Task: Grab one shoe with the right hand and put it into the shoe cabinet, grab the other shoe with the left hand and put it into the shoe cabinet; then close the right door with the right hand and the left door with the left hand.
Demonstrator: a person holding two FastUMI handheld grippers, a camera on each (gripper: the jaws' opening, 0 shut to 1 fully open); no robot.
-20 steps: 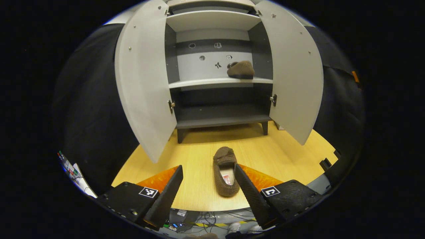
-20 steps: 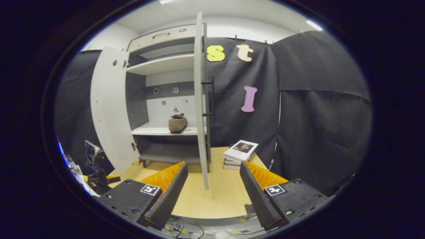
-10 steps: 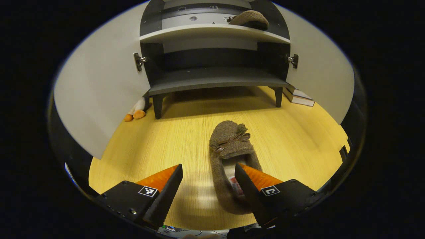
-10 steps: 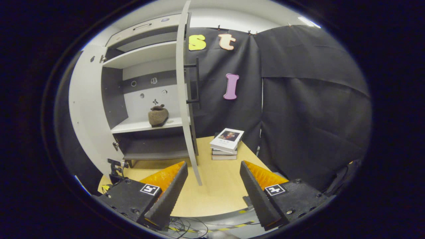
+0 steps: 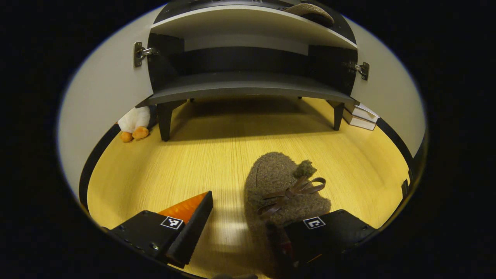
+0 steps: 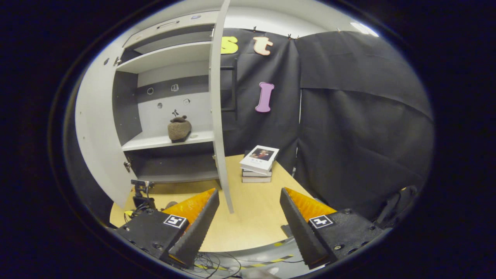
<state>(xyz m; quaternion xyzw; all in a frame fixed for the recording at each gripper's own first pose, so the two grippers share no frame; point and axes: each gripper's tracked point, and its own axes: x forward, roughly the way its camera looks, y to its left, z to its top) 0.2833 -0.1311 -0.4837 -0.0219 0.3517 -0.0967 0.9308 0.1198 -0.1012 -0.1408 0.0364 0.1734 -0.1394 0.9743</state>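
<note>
One shoe is already in: a brown slipper (image 6: 179, 129) sits on the middle shelf (image 6: 155, 142) of the shoe cabinet (image 6: 166, 42). That half is done, I judge. The second slipper (image 5: 285, 190) lies on the wooden surface (image 5: 217, 155) in front of the cabinet, toe and bow pointing towards it.

My left claw (image 5: 248, 232) is down at that slipper. Its fingers stand wide apart; one is beside the slipper on the bare wood and the other is lost in or behind the slipper's opening, so I have no hold yet. My right claw (image 6: 248, 221) hangs open and empty, well back from the cabinet, looking edge-on at the right door (image 6: 217, 116).

Left to do: close on this slipper, carry it to a shelf, then shut the right door and the left door (image 5: 104, 100), both wide open.

Count: two slippers, two doors, two claws, a small stack of books (image 6: 259, 164) beside the cabinet, and one plush toy (image 5: 133, 123) by the cabinet's leg.
</note>
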